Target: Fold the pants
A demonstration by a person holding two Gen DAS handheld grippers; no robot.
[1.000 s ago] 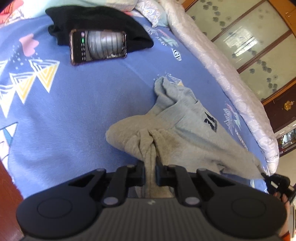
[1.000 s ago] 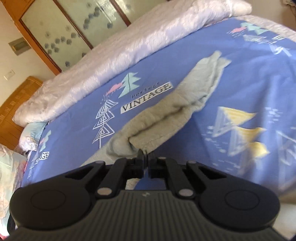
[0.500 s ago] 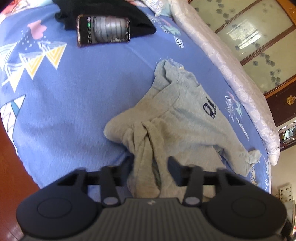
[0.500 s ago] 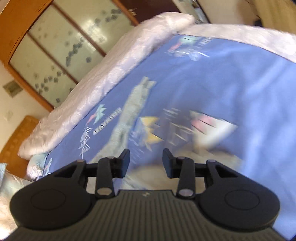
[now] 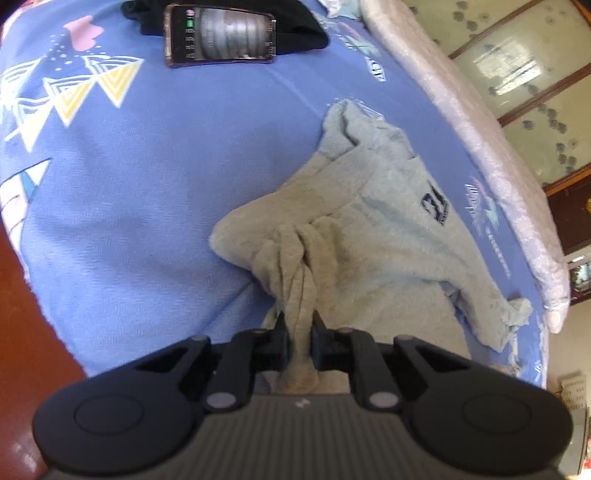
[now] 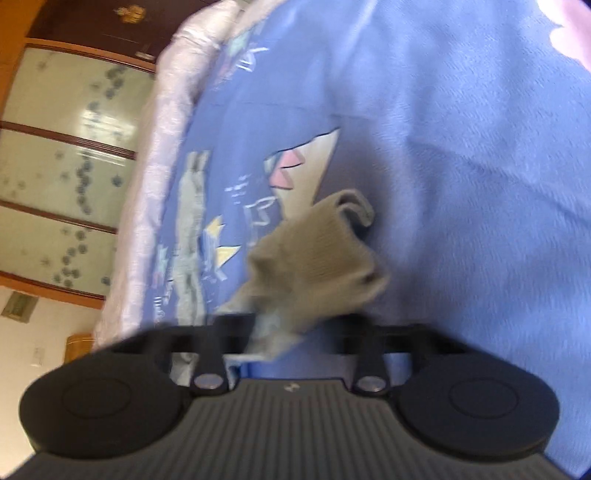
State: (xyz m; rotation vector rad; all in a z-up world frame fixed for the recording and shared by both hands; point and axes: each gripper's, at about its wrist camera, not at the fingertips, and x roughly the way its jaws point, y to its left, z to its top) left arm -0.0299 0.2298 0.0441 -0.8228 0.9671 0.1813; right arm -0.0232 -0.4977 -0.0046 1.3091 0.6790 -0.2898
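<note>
A: What is the largest thing around?

B: The blue bedsheet (image 5: 155, 192), printed with triangles, covers nearly everything. Along its far edge runs a pale quilted blanket (image 5: 480, 147), and behind that stand frosted wardrobe doors (image 5: 535, 85).

A: And where are the pants?

B: The grey sweatpants (image 5: 388, 236) lie crumpled on the sheet, right of the middle in the left wrist view, with a dark printed logo (image 5: 435, 209) facing up. Their near part is bunched into a twisted rope of cloth.

A: What do the tools do?

B: The left gripper (image 5: 300, 339) is clenched on that rope; the cloth passes between its fingers. The right gripper (image 6: 295, 332) has its fingers spread wide, and a lump of grey cloth (image 6: 314, 266) sits between them; the picture is blurred, so I cannot tell if it touches them.

A: Anything smaller?

B: At the far end a black garment (image 5: 306, 29) lies on the sheet, and a phone (image 5: 221, 35) with lit screen rests against it. Both are well apart from the pants.
</note>
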